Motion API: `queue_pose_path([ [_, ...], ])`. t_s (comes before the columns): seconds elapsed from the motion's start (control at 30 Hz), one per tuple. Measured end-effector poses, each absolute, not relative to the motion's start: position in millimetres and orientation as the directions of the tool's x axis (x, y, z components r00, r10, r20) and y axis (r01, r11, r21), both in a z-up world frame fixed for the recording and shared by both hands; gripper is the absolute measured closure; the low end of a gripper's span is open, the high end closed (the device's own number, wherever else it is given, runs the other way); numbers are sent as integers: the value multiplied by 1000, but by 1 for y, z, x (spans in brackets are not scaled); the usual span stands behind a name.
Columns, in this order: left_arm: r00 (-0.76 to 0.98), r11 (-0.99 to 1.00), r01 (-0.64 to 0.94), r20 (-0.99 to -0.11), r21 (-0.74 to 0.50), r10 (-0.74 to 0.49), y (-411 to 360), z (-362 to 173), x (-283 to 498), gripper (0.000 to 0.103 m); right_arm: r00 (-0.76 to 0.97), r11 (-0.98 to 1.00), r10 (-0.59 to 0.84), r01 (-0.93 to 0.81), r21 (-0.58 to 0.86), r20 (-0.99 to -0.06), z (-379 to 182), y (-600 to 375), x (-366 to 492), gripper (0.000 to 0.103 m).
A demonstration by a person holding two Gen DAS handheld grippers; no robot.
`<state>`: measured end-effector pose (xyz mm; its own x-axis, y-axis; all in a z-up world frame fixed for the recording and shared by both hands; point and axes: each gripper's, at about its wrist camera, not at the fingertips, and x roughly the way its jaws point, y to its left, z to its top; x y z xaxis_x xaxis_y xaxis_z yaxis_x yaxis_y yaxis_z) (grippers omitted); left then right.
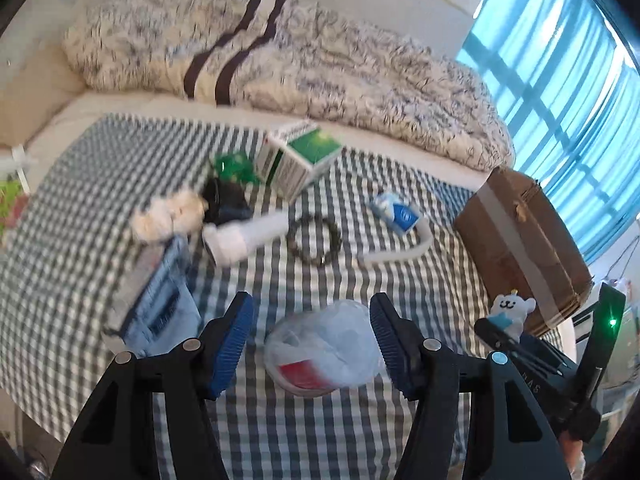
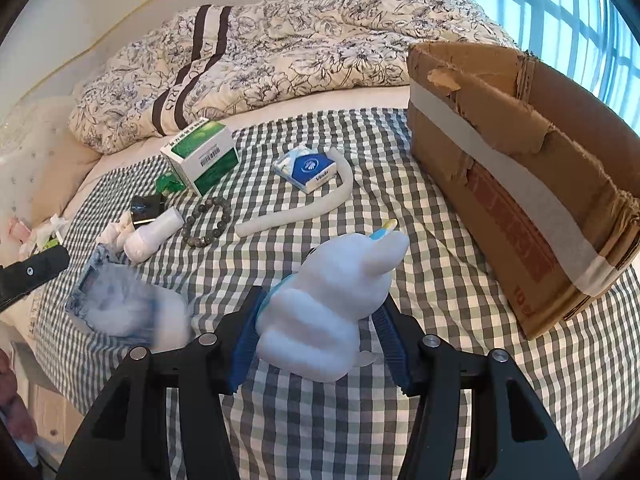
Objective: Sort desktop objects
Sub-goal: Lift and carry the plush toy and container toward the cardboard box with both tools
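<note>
My left gripper is open low over the checked cloth. Its blue pads stand on either side of a round clear plastic bag with something red and white inside. My right gripper is shut on a white plush toy with a blue scarf, held above the cloth to the left of an open cardboard box. In the left wrist view the plush toy shows at the right, in front of the cardboard box.
On the cloth lie a green-and-white carton, a blue tissue pack, a bent white tube, a bead bracelet, a white bottle and a pale blue packet. A flowered duvet is heaped behind.
</note>
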<state>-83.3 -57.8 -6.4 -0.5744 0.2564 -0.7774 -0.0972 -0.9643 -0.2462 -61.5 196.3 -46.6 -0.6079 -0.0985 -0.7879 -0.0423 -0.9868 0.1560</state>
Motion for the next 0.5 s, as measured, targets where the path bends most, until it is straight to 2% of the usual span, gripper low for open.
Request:
queue_pose_path([
  [0.13,-559,-971,-132,-794,-200,239,-44,-15,-85,39,-617,-986,-100,-41,159,-781,-43,198,-60,49],
  [0.17,-546,-973,-148,-806,-178,231,-39,-23,-85,30,-616,-986,-100,-43,160,-781,-43,199,-60,49],
  [0.2,-539,-976,-159,-815,-150,213,-33,-32,-83,16,-615,-986,-100,-45,162,-782,-44,200,-60,49],
  [0.23,-542,-979,-166,-819,-116,189,-27,-39,-81,12,-614,-985,-101,-47,163,-783,-44,201,-59,49],
  [0.3,-565,-983,-177,-812,-57,149,-14,-55,-75,9,-611,-984,-100,-53,167,-785,-46,203,-59,49],
  [0.37,-563,-975,-219,-810,-45,164,0,-68,-71,7,-608,-984,-101,-54,169,-788,-48,203,-58,49],
  [0.5,-581,-964,-264,-803,33,132,25,-85,-70,7,-606,-983,-100,-61,171,-789,-49,207,-58,49],
])
